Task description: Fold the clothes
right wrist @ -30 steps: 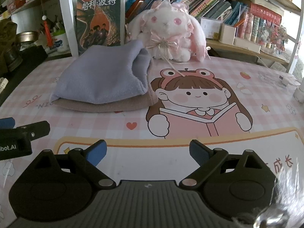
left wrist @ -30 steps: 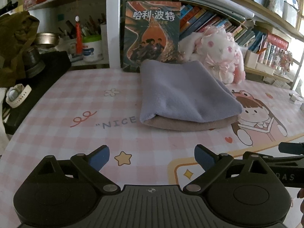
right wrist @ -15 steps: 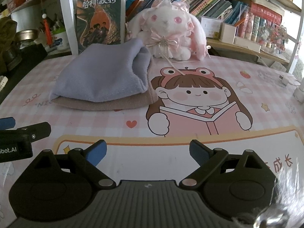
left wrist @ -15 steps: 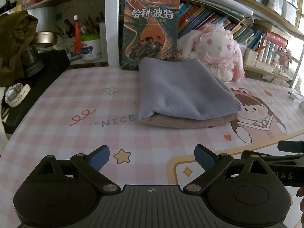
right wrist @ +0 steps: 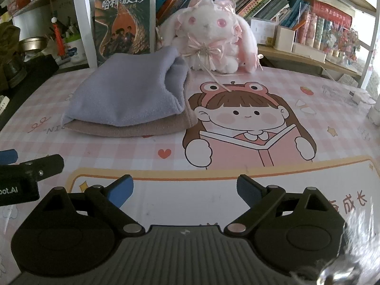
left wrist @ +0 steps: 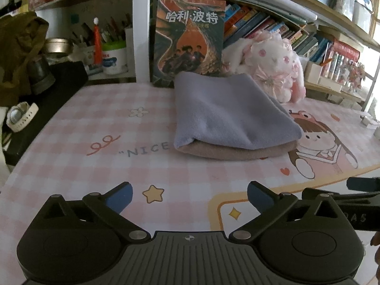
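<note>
A folded lavender fleece cloth [left wrist: 228,111] lies on top of a folded tan cloth [left wrist: 237,152] in the middle of the pink checked table mat [left wrist: 95,142]. The same stack shows in the right wrist view as lavender cloth [right wrist: 128,97] over tan cloth [right wrist: 133,128]. My left gripper [left wrist: 188,196] stands open near the table's front edge, well short of the stack, with nothing between its blue-tipped fingers. My right gripper [right wrist: 185,190] is also open and empty, to the right of the left one. The left tool's side [right wrist: 23,175] shows at the right view's left edge.
A white and pink plush rabbit [right wrist: 213,38] sits just behind the stack, beside an upright book [left wrist: 190,40]. Shelves of books run along the back. A black item with a white watch [left wrist: 21,116] sits at the left edge. Small white items [right wrist: 372,109] lie far right.
Both grippers have drifted slightly; the stack sits a little lower and nearer in both views. The cloths have not moved and both grippers stay open.
</note>
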